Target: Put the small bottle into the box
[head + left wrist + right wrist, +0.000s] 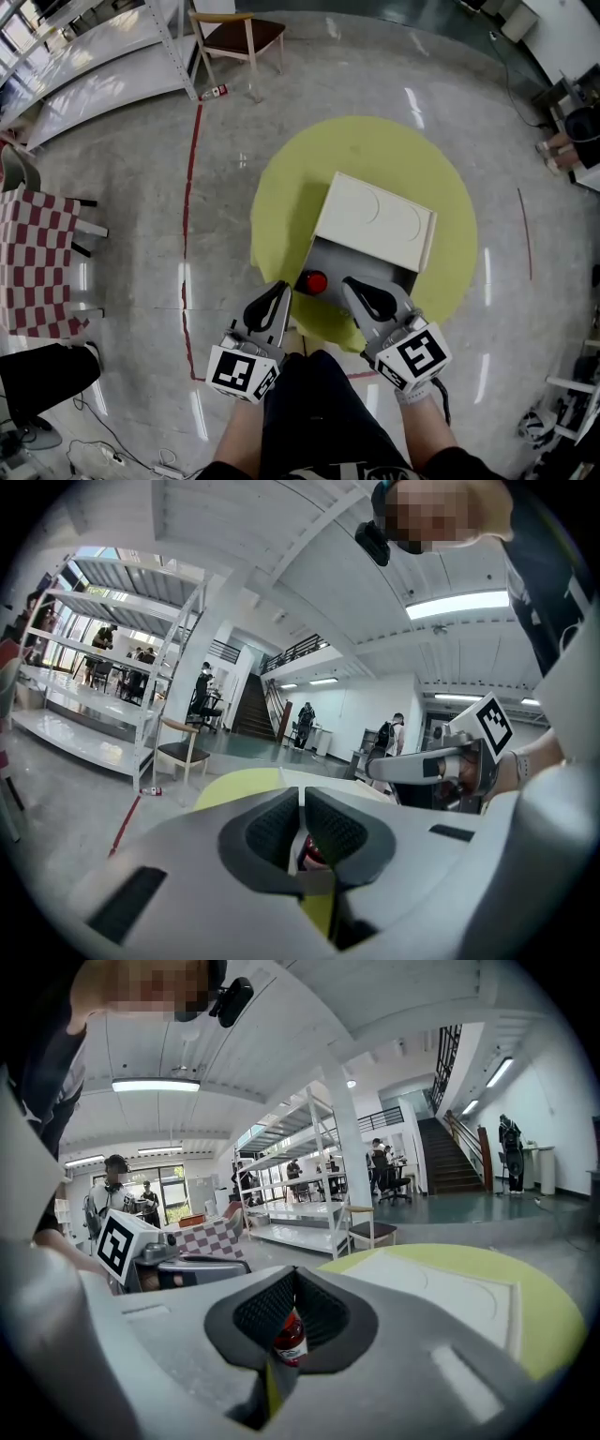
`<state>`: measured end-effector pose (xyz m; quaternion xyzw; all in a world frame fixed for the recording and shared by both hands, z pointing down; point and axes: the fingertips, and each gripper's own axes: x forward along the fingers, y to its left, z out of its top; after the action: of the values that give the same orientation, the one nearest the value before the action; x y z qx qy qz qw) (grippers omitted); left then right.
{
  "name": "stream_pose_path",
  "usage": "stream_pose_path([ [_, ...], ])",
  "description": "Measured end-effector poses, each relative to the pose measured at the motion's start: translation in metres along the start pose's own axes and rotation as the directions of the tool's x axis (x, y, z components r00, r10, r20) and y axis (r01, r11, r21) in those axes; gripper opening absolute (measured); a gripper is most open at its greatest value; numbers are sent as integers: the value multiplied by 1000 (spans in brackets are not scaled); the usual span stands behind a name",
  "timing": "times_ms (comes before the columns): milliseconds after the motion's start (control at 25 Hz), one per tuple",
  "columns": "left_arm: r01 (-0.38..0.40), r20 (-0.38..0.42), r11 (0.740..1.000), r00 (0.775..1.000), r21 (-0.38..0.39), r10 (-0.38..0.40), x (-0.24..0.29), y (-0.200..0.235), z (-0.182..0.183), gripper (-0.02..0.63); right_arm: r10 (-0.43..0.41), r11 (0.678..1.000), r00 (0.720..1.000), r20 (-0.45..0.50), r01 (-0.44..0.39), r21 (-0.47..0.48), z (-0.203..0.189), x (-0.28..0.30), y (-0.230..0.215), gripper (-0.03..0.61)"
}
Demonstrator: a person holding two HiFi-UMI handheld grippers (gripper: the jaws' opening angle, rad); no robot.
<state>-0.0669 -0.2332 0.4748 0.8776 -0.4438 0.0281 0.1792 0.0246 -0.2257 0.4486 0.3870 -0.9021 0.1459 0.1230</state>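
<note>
**A:** Start big. What carries everything?

**B:** A round yellow desk. The white box sits at its centre, pale top facing up, with a grey part on its 6 o'clock side. I cannot tell whether that grey part is an open mouth or a shaded wall.

**A:** And the 2 tools?

**B:** Both are clenched on nothing. The left tongs have their pads pressed together, and so do the right tongs. Each gripper view shows the target only through the gap behind the closed tips.

**A:** Where is the target?

**B:** The small bottle stands upright at about 7 o'clock of the box, by the grey part's corner. The left tongs are at its 9 o'clock and the right tongs at its 3 o'clock. Neither touches it.

**A:** How will it handle?

**B:** Probably light and stiff, with a smooth round body that could slip or roll. Narrow and upright, it likely tips at a nudge.

**A:** Where should it be gripped?

**B:** I would open 1 pair of tongs and close it across the body at the white label, below the red top. A grip there should be firm but gentle.
</note>
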Motion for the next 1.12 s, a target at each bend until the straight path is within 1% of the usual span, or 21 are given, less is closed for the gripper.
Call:
stream_pose_path([
  [200,6,6,1000,1000,-21,-6,3,-2,13,25,-25,1000,999,23,25,16,12,-11,-6,6],
  [440,19,14,1000,1000,-13,-19,4,-10,29,25,-48,998,997,62,45,44,29,-26,-15,6],
  [760,53,25,998,998,24,-53,5,-24,56,25,-44,998,994,99,40,40,60,-43,-17,6],
  [1120,46,57,997,997,57,-49,0,-25,85,25,-43,998,989,140,35,60,76,-53,-14,6],
])
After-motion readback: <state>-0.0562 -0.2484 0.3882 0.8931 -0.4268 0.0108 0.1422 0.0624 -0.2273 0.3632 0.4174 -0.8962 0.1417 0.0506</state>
